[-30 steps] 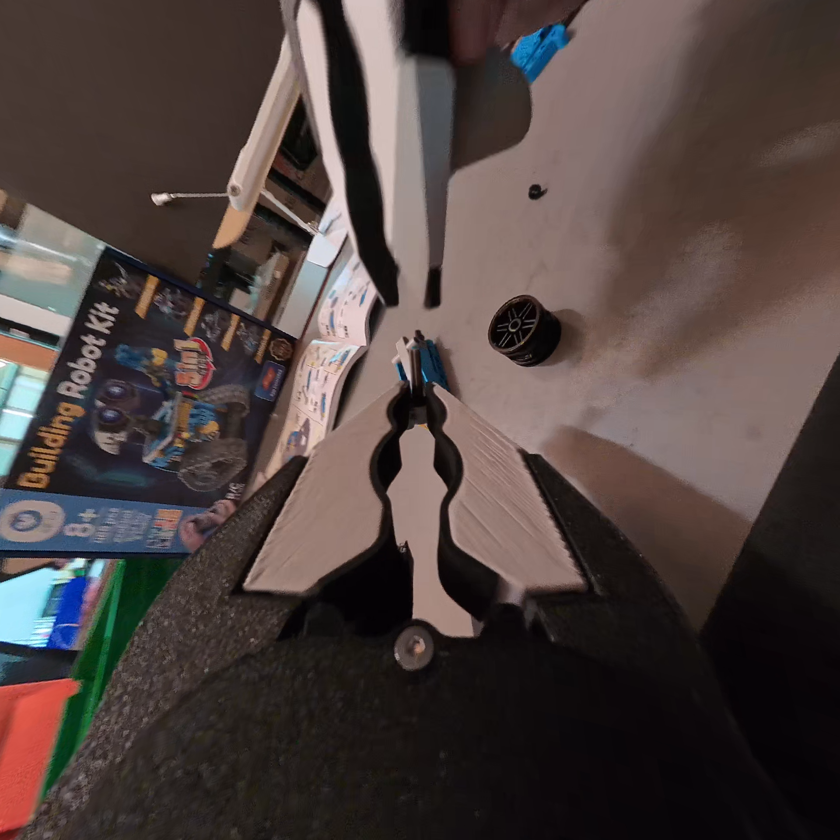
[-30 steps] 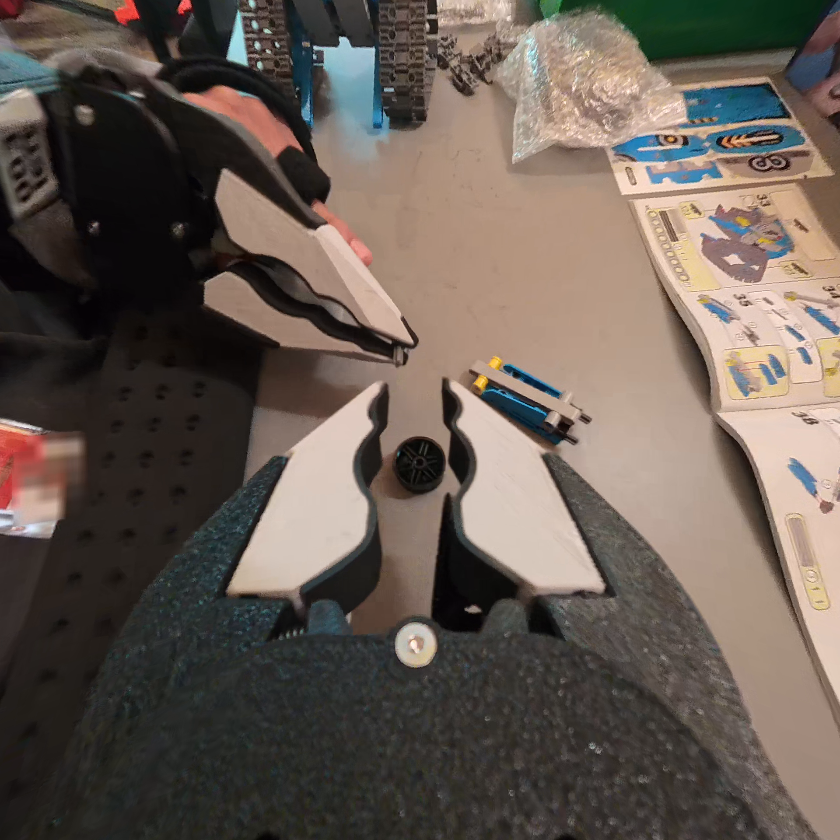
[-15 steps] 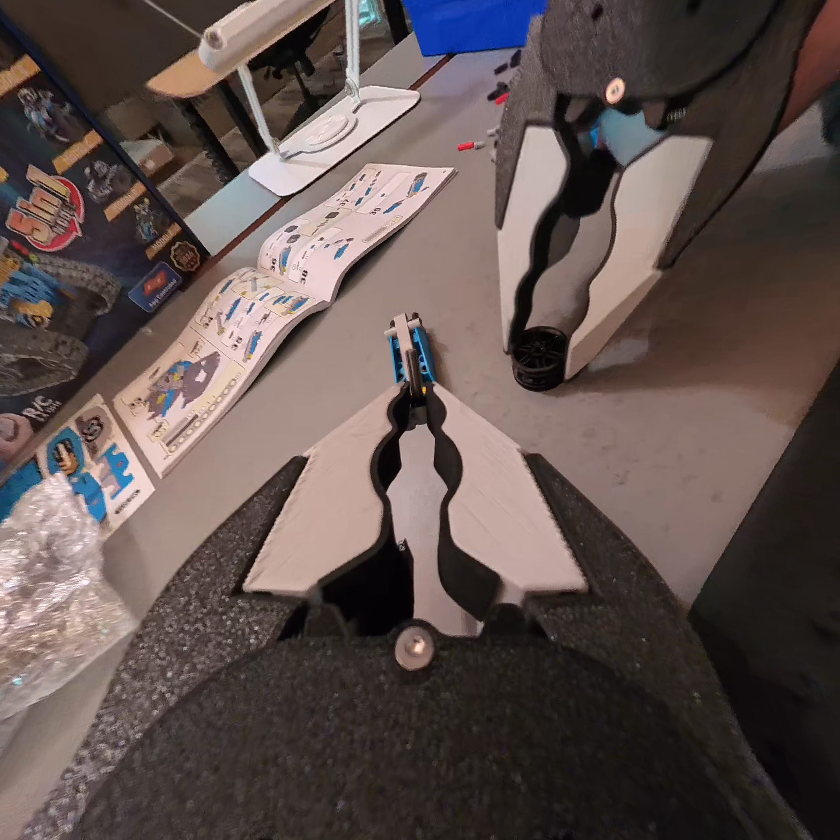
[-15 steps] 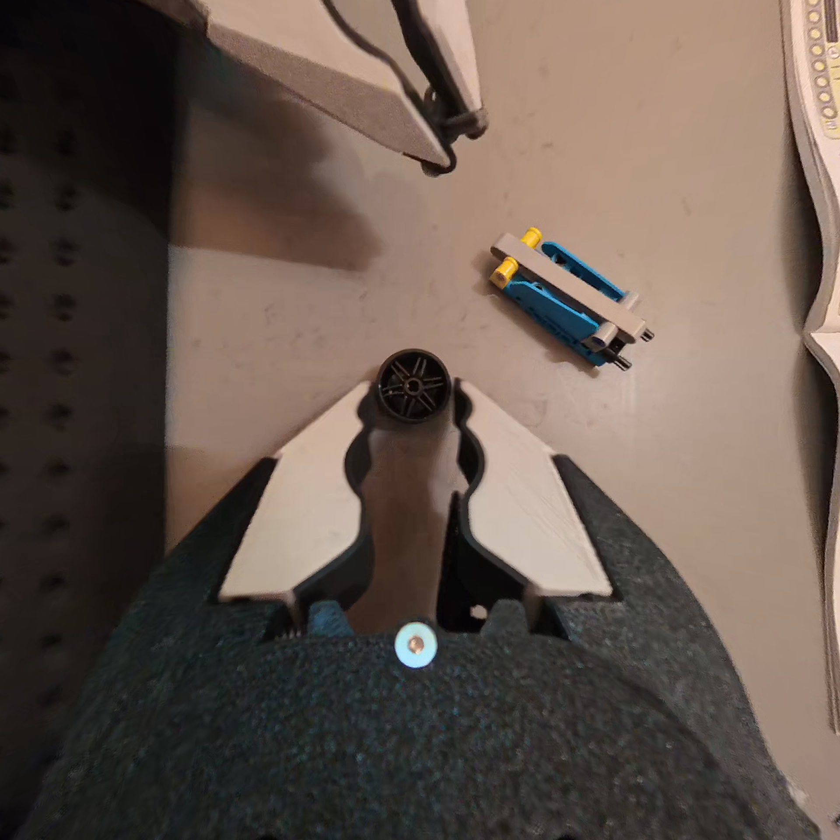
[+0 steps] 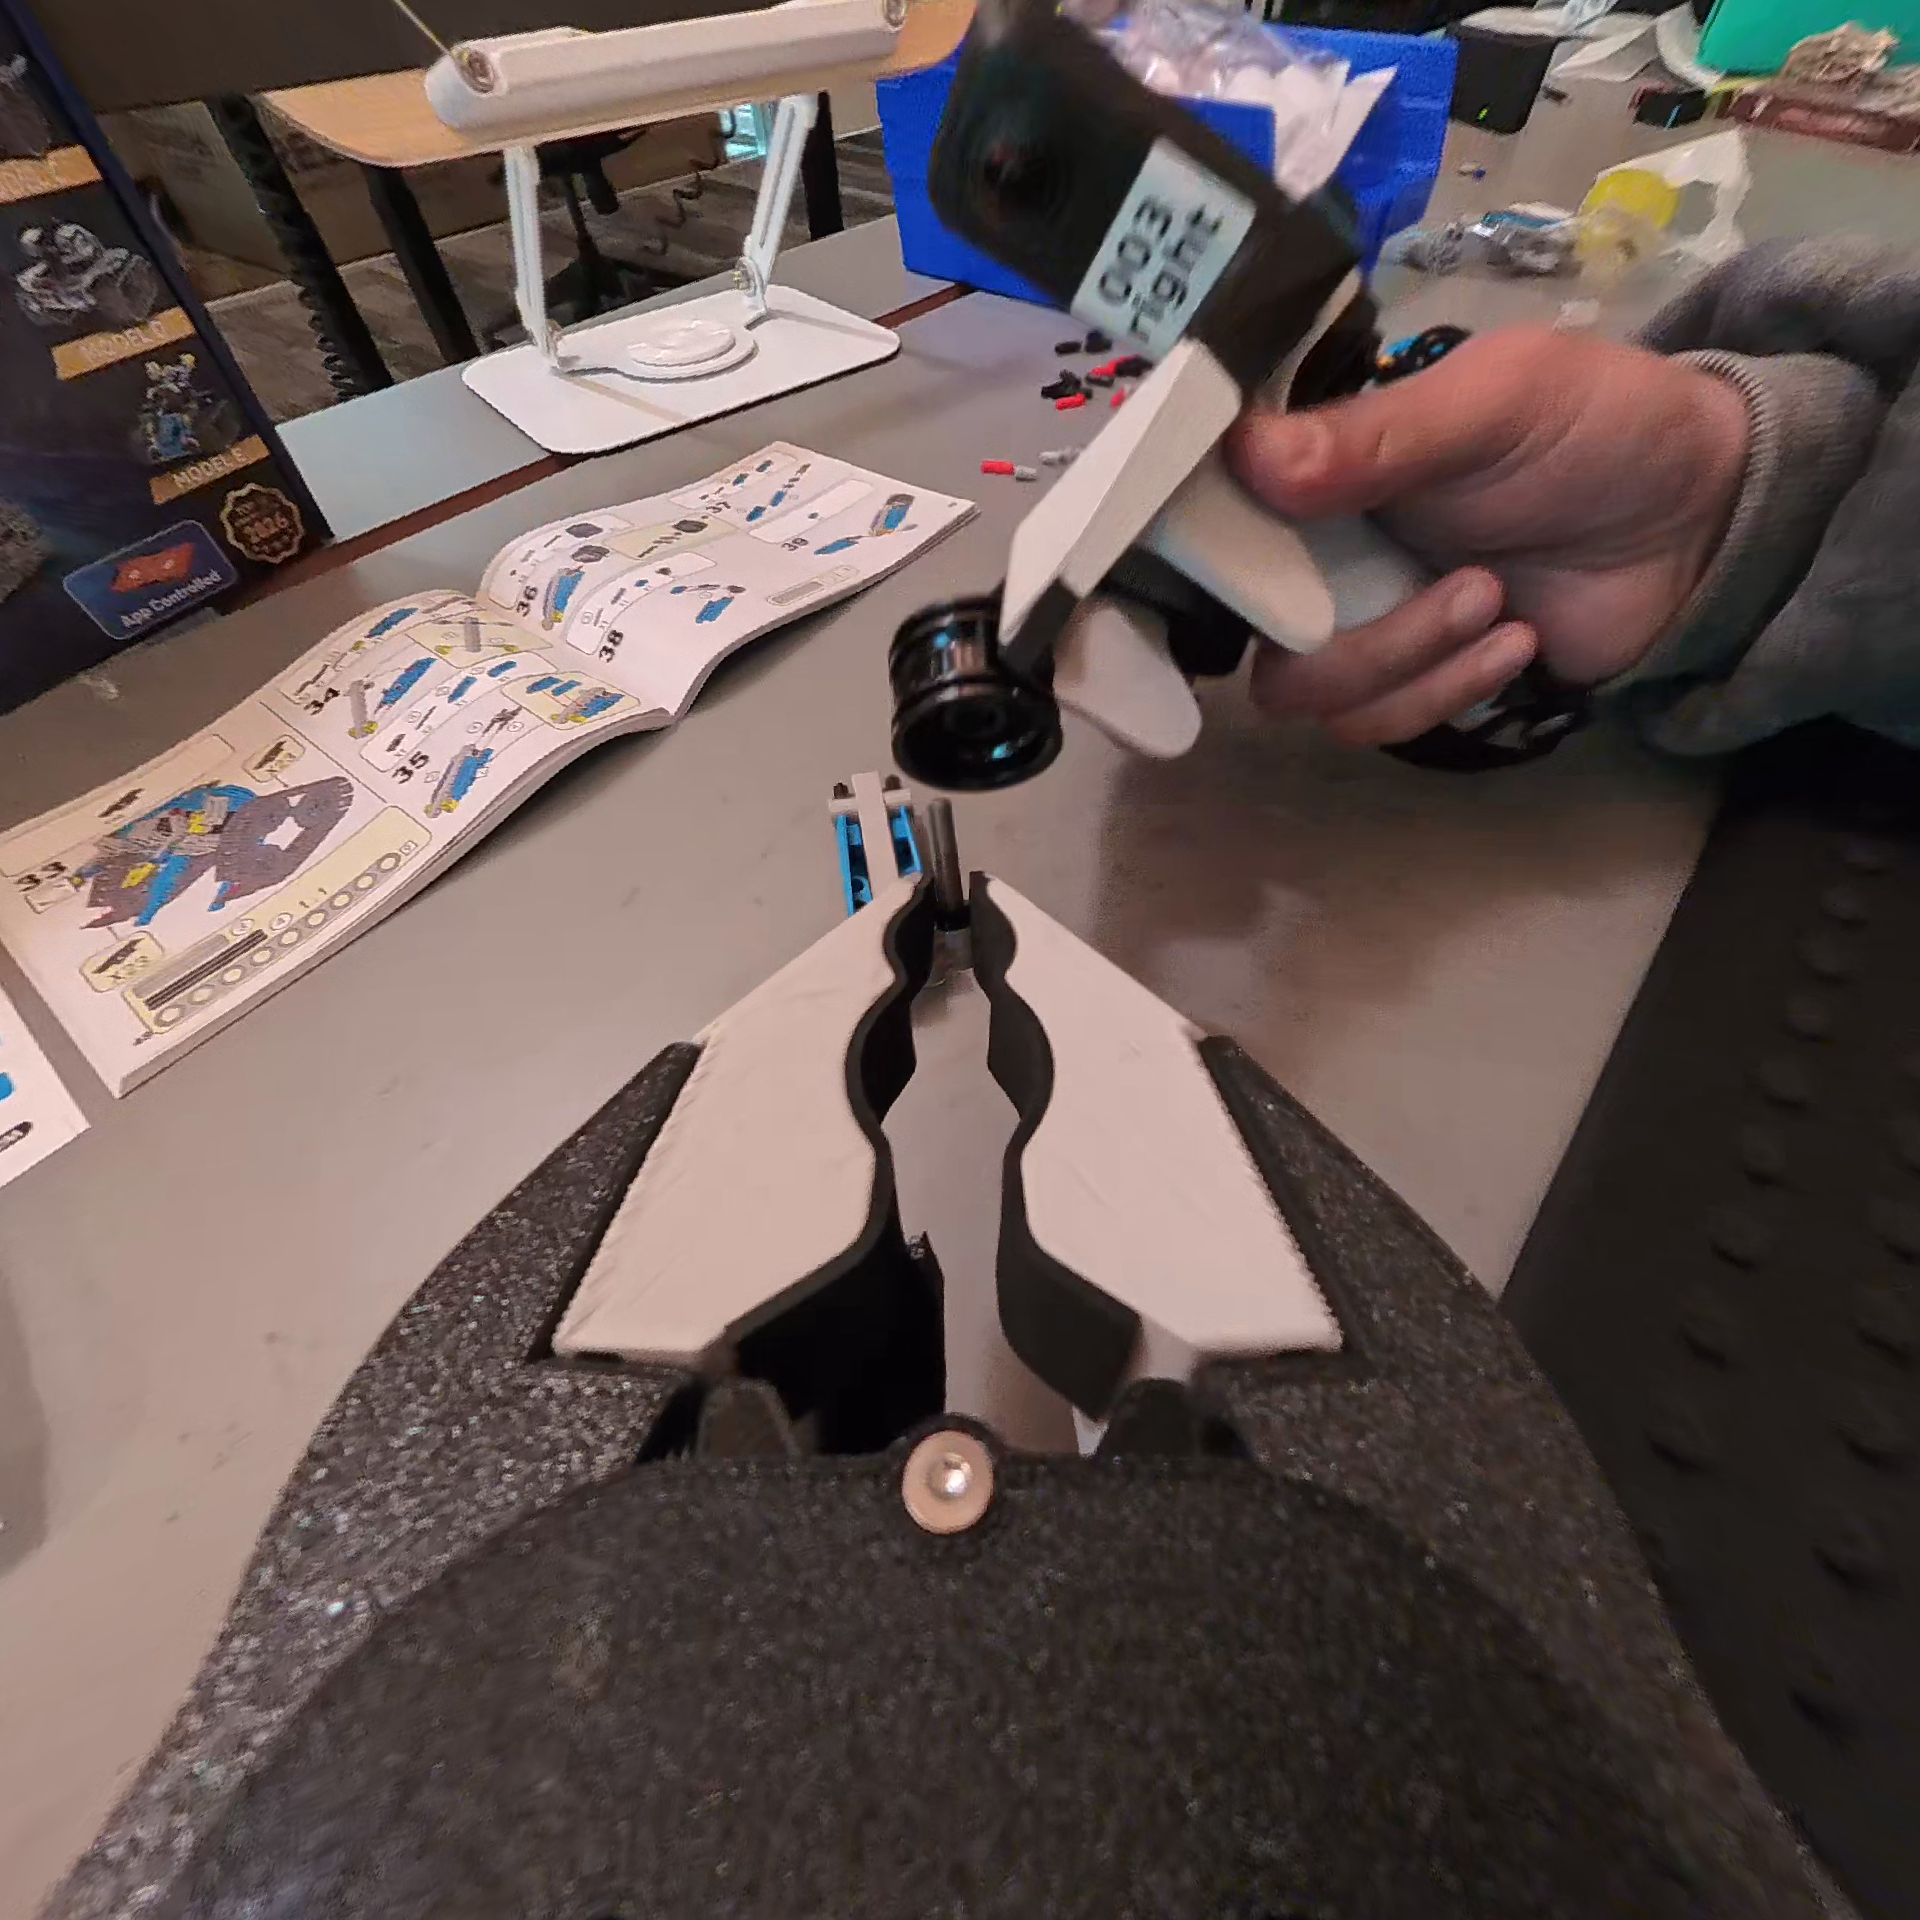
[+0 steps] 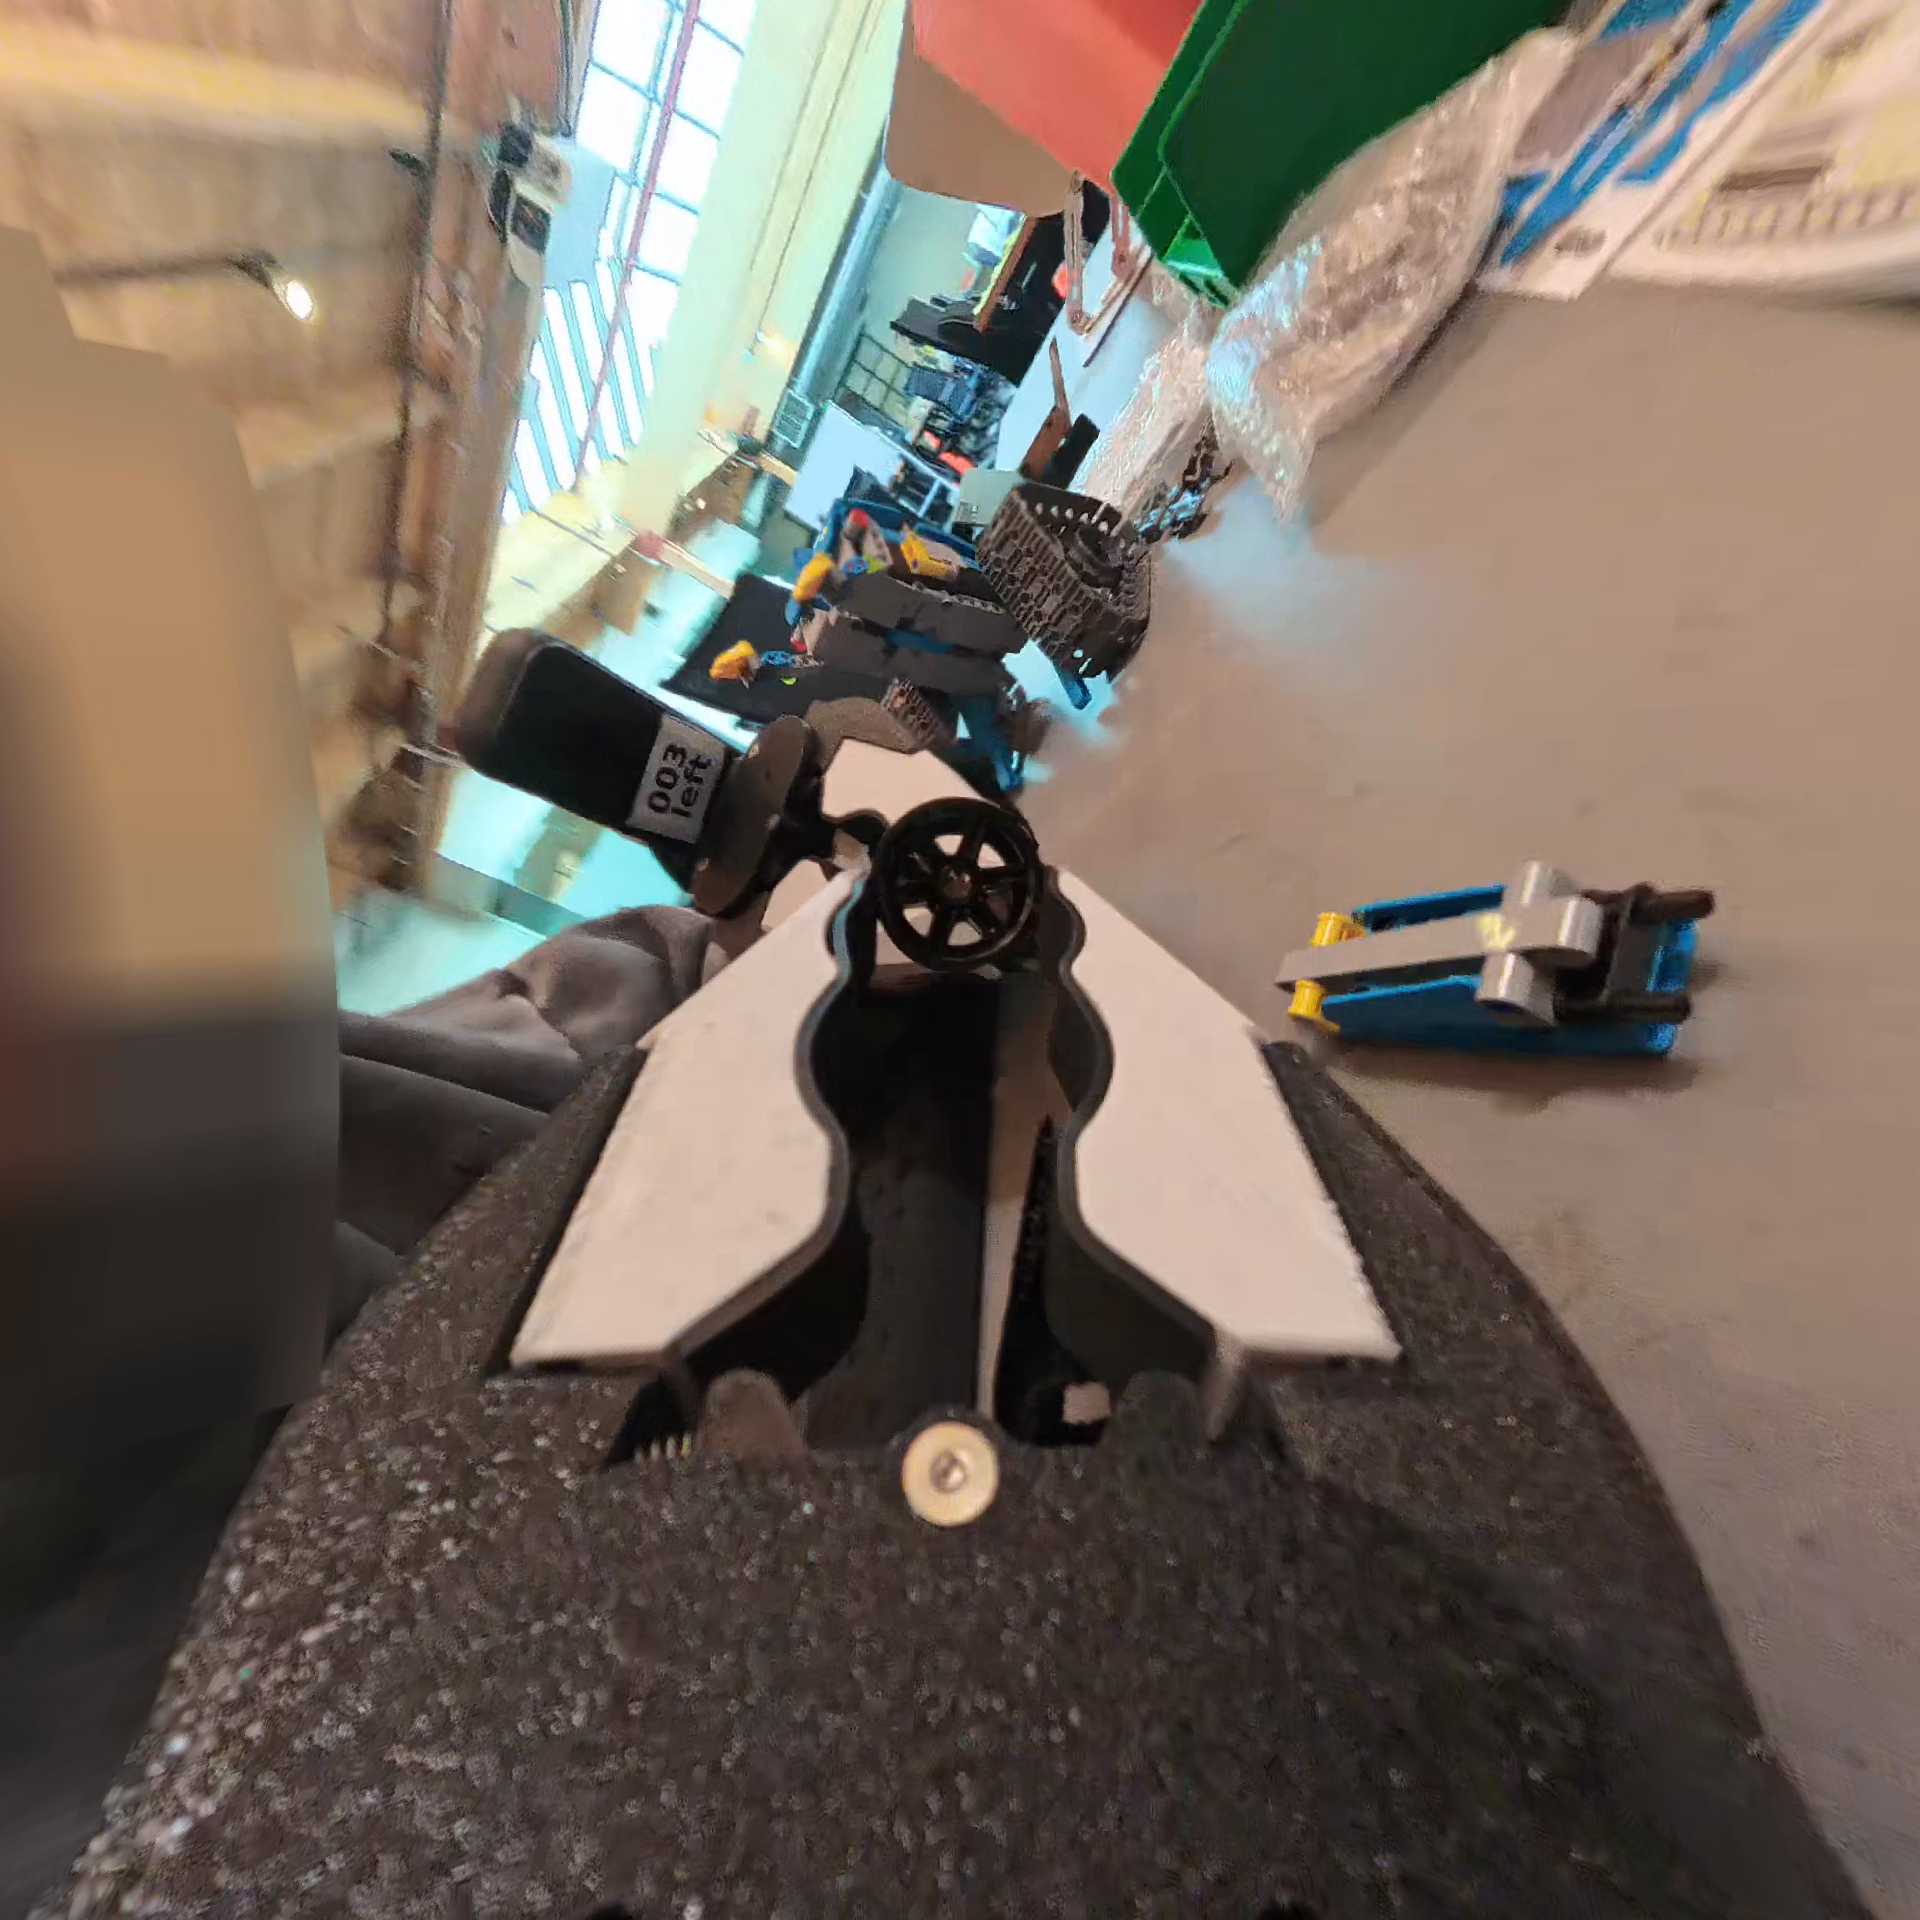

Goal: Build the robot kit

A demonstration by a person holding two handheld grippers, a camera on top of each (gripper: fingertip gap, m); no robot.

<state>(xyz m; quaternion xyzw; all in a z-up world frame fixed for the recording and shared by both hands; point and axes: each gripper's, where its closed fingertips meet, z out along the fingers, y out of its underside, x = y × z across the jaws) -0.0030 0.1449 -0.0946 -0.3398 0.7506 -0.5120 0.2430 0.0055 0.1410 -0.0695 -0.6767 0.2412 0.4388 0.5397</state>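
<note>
My left gripper [image 5: 945, 906] is shut on a short dark grey axle [image 5: 941, 844] that sticks up out of its tips. My right gripper [image 6: 956, 914], held by a hand [image 5: 1496, 520], is shut on a black spoked wheel [image 6: 956, 899]. It holds the wheel [image 5: 971, 691] in the air just above and beyond the axle tip, apart from it. A blue and grey beam assembly [image 6: 1496, 961] with yellow pins lies on the grey table [image 6: 1558, 623]. In the left wrist view it [image 5: 871, 831] lies just past the left fingertips.
An open instruction booklet [image 5: 499, 675], a white lamp stand [image 5: 675, 353] and a dark kit box [image 5: 125, 395] lie to the left. A blue bin [image 5: 1392, 125] and loose small pins [image 5: 1081, 374] are behind. A black studded mat [image 5: 1766, 1247] is on the right. A tracked model [image 6: 987, 613] and plastic bags [image 6: 1351, 281] stand far off. My two grippers' fingertips are within a few centimetres of each other.
My right gripper closed on the wheel, lifted it off the table and tilted it over toward the axle. My left gripper stayed shut on the axle and turned to face it.
</note>
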